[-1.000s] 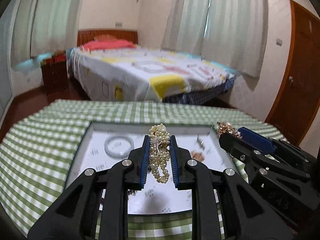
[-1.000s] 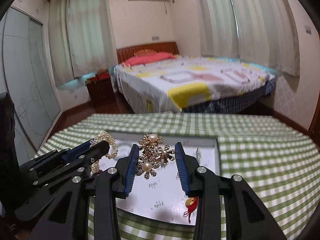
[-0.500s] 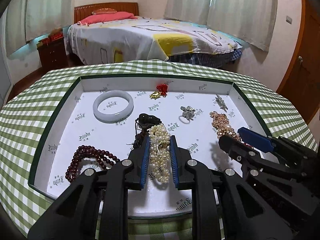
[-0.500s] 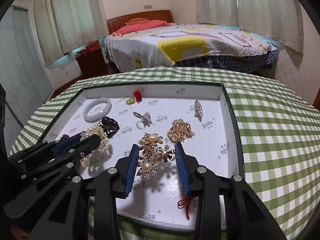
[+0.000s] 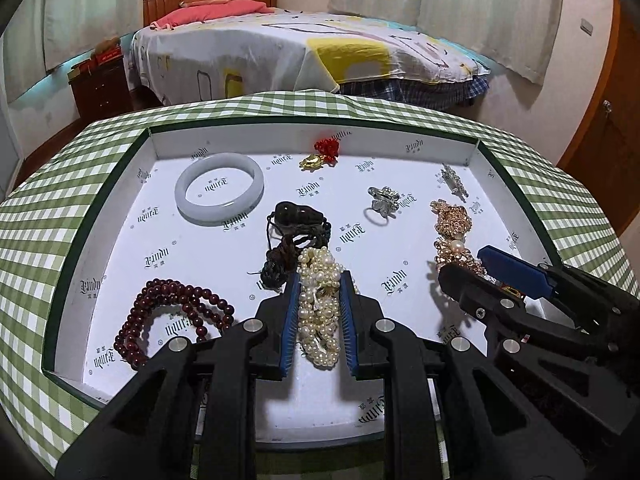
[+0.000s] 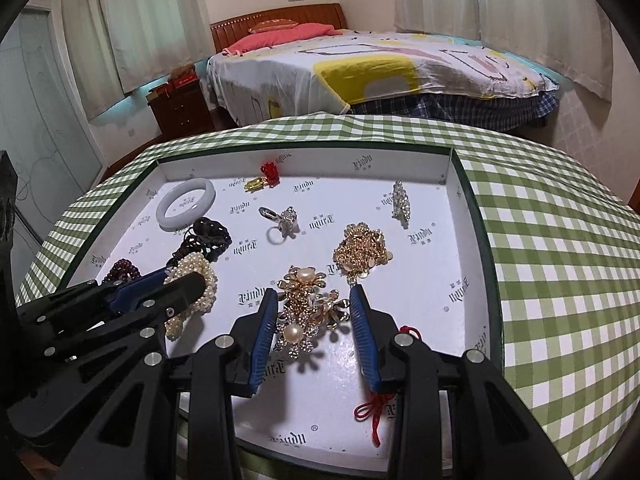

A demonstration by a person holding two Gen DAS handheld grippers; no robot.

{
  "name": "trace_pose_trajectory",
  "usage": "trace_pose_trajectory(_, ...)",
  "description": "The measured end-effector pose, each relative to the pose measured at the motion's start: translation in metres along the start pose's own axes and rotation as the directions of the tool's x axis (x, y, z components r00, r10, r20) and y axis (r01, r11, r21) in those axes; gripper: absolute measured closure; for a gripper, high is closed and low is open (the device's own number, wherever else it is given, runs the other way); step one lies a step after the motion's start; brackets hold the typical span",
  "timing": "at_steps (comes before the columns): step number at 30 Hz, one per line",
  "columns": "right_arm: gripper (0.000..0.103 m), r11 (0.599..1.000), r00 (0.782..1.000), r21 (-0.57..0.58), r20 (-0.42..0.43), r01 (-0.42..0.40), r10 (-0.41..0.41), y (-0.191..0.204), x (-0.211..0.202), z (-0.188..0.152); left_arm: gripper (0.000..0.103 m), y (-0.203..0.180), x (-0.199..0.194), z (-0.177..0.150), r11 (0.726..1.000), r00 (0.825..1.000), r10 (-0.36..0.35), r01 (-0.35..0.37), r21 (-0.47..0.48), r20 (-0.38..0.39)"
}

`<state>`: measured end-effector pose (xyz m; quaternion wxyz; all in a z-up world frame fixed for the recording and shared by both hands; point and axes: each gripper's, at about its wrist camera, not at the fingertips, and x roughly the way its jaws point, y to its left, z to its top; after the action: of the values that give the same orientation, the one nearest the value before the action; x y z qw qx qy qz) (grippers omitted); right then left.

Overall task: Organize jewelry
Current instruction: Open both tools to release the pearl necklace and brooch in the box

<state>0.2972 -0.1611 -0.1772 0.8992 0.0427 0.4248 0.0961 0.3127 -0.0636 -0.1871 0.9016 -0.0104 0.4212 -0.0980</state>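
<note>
Now both tools low over tray [image 5: 120, 184] — pearl strand [image 5: 320, 304] pinched by L gripper [image 5: 319, 280]; gold flower brooch [image 6: 308, 312] clamped by R gripper [image 6: 314, 300], jaws narrowly parted round it.

Bangle [image 5: 219, 189] back-left in tray [image 5: 312, 142], ring [image 5: 382, 199] to its right.

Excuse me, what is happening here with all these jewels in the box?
A person is sorting jewelry with a handheld tool in each hand, over a shallow white tray on a green checked tablecloth. The left tool is shut on a bundle of pearl strands. The right tool grips a gold flower brooch with pearls. Both pieces hang just above the tray floor. Already lying in the tray are a white bangle, dark red beads, a silver ring and a gold chain.
</note>
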Motion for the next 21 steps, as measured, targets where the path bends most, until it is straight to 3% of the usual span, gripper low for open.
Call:
trace_pose_trajectory(4, 0.065, 1.000, 1.000, 0.007, -0.009, -0.003, 0.003, -0.002, 0.001, -0.001, 0.078, 0.000, 0.001, 0.000, 1.000, 1.000, -0.004, 0.004, 0.000, -0.007)
trace_pose_trajectory(9, 0.057, 1.000, 1.000, 0.014, 0.002, -0.001, 0.001, -0.004, -0.001, -0.001, 0.071, 0.001, 0.002, 0.001, 1.000, 1.000, -0.001, 0.001, 0.000, -0.008)
trace_pose_trajectory(14, 0.053, 1.000, 1.000, 0.024, 0.015, -0.001, 0.001, -0.008, -0.008, -0.003, 0.052, 0.005, -0.003, -0.001, 1.000, 1.000, 0.019, -0.018, -0.017, 0.007)
trace_pose_trajectory(18, 0.048, 1.000, 0.999, 0.021, 0.032, 0.010, -0.010, -0.008, -0.015, -0.002, 0.049, 0.005, -0.008, -0.002, 0.999, 0.999, 0.032, -0.032, -0.010, 0.014)
trace_pose_trajectory(21, 0.044, 0.999, 0.999, 0.029, 0.050, 0.015, -0.016, -0.010, -0.023, -0.002, 0.040, 0.007, -0.016, -0.003, 0.999, 0.999, 0.033, -0.032, -0.021, 0.028)
